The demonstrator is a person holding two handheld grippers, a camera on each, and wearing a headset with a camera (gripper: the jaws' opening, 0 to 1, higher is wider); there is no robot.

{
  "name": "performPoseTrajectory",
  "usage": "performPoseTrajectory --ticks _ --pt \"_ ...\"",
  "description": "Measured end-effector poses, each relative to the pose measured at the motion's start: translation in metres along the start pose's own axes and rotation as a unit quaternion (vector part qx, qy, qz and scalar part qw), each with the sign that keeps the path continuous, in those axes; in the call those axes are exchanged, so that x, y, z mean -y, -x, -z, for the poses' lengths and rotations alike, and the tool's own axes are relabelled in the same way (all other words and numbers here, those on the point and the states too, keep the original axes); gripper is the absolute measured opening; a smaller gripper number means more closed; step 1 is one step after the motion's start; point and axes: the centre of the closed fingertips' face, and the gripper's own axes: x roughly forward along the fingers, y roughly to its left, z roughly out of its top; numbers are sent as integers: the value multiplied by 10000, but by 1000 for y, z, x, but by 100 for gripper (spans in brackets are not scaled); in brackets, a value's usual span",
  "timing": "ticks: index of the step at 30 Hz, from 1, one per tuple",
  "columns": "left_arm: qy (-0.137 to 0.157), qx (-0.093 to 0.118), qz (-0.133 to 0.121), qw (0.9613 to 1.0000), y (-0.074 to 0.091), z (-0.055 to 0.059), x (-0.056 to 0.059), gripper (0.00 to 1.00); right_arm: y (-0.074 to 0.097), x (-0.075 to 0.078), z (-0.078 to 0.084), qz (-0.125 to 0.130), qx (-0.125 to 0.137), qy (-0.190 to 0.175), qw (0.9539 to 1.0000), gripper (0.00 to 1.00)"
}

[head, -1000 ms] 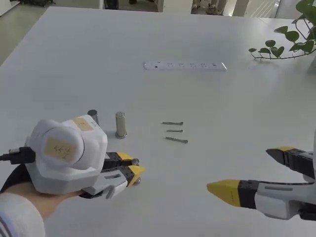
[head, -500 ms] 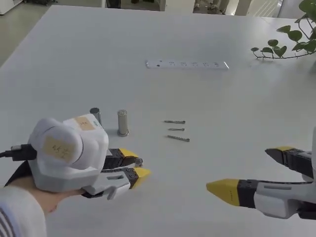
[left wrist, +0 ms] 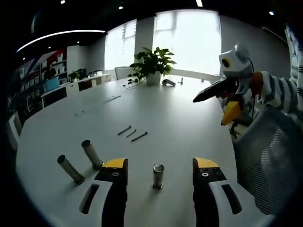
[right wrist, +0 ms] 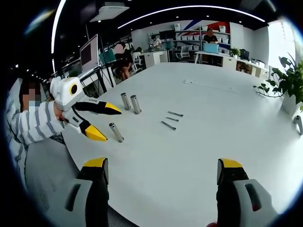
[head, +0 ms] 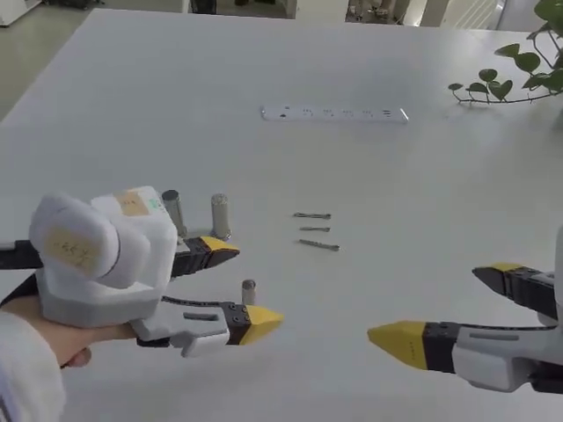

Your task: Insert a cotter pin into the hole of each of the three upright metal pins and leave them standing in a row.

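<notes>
- Three cotter pins (head: pixel 314 230) lie loose on the white table (head: pixel 396 176), side by side and just apart. All places below are taken from them.
- Two metal pins (head: pixel 196 214) stand to the person's left of the cotter pins, close together and upright.
- The third metal pin (left wrist: pixel 158 176) stands nearer the person than the cotter pins and to their left, apart from the other two and out of line with them.
- Left gripper (head: pixel 244 281): jaws spread wide, one on each side of the third metal pin. No pad touches it as far as I can tell, and the gripper holds nothing.
- Right gripper (head: pixel 428 301): nearer the person than the cotter pins and to their right, well apart from them. Its jaws are wide open and empty.
- No cotter pin is seated yet. The pin holes are too small to make out.
- Likely step: grasp the third metal pin to steady it.
- To do it well, centre the pin between the pads before closing, so neither pad tips it.
- Grip low on the shaft, keeping the top and its hole clear.
- Turn the hole toward the right gripper, which then fetches the nearest cotter pin by its looped end.
</notes>
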Motion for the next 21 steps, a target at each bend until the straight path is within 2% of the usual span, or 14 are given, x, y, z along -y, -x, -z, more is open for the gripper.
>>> performPoseTrajectory --ticks 6,12,13,16,19,21 --pt "179 -26 251 9995 10 7 6 64 -1 -1 -1 -20 7 29 10000 94" --pt "209 -76 238 9995 25 14 3 68 -2 -4 -2 -45 12 43 10000 94" --pt "220 -78 246 9994 27 14 3 70 -2 -4 -1 -47 3 45 10000 94" --pt "329 -116 210 9992 32 16 1 86 -3 -4 0 -53 -23 58 10000 94" --pt "414 -72 227 9989 39 14 2 91 -4 -5 0 -75 -29 58 10000 94" --pt "455 -52 224 9987 42 13 3 98 -4 -6 0 -86 -33 65 9999 94"
